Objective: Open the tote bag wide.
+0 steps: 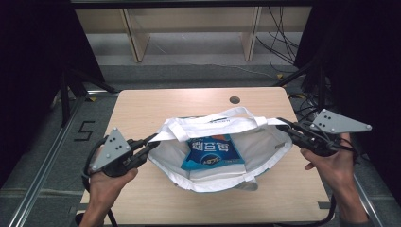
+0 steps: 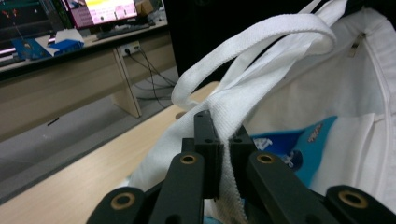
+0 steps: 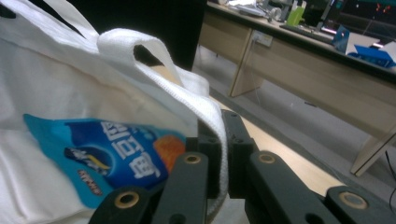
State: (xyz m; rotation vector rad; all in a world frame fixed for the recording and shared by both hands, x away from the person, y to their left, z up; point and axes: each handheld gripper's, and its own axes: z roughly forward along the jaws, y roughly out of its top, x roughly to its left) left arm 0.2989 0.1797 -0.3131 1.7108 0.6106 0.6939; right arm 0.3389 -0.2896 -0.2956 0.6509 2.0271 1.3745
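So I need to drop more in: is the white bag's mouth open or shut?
Open. The left gripper and right gripper hold the white tote bag by opposite rim edges, showing the blue snack packet inside.

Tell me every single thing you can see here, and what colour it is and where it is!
tote bag: one, white, open in the middle of the table, its mouth stretched sideways.
bag handles: two, white, lying across the bag's far edge.
snack packet: one, blue with white writing, inside the bag.
table: one, light wood, under the bag, with a round cable hole near its far edge.
wooden shelf unit: one, light wood, on the floor beyond the table.
cables: several, black, on the floor at the far right.
left gripper: one, black with a grey plate, shut on the bag's left edge.
right gripper: one, black with a grey plate, shut on the bag's right edge.
hands: two, at the near corners, holding the grippers.
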